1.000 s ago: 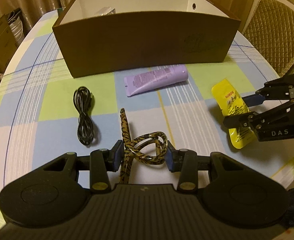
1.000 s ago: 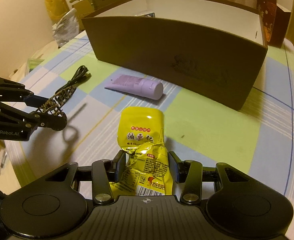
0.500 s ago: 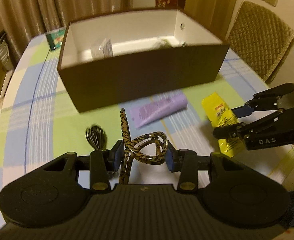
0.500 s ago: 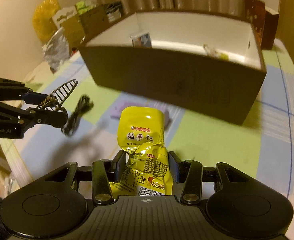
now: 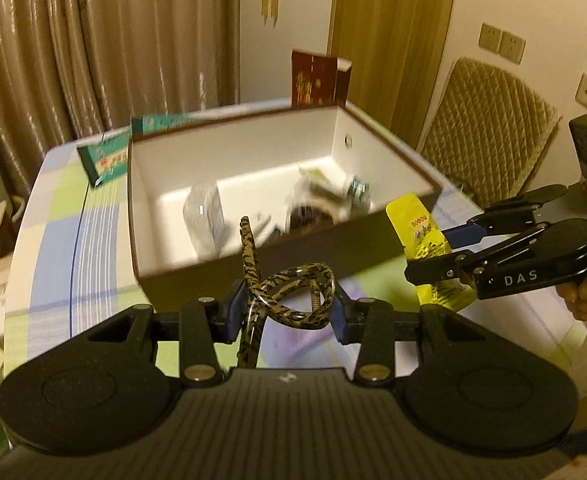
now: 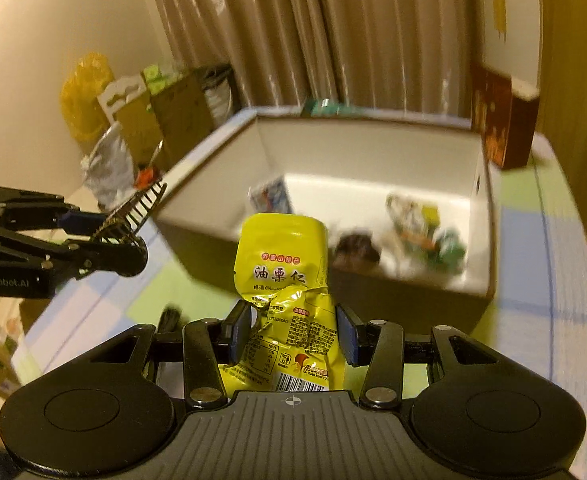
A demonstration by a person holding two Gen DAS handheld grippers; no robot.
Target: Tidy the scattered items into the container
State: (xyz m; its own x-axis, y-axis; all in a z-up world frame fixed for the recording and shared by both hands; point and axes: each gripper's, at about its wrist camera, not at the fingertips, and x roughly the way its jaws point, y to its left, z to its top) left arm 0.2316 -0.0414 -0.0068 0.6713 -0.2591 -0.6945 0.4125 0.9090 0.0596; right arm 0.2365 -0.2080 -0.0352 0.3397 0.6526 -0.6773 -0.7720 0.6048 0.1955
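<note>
The left gripper (image 5: 284, 307) is seen with its fingers (image 5: 232, 312) clamped on a leopard-print hair claw clip (image 5: 289, 296), held in the air above the worktop (image 5: 53, 248), just short of the near wall of the brown box (image 5: 333, 252). In the right wrist view the same clip (image 6: 133, 216) shows as a comb of teeth sticking out of the left gripper (image 6: 109, 236), at about the level of the box's left wall.

The right gripper (image 6: 293, 332) is closed on a yellow snack packet (image 6: 281, 264); the blue fingers (image 6: 347, 336) are pressed into the packet's crumpled lower half, and its top stands upright in front of the box's near wall (image 6: 373, 292). From the left wrist view the packet (image 5: 421, 232) is seen pinched in the right gripper (image 5: 433, 256), beside the box's near right corner.

The box is open-topped, white inside. Several items are already lying in it: a clear-wrapped pack (image 5: 205, 216) at the left, a dark round item (image 5: 305, 216) and crumpled wrappers (image 5: 333, 188) at the right; details are lost to motion blur. A purple tube (image 5: 293, 336) is partly visible on the worktop below the left gripper. A red-brown carton (image 5: 317, 80) and a green pack (image 5: 109, 152) are seen behind the box. A padded chair (image 5: 489, 128) is seen at the right.
</note>
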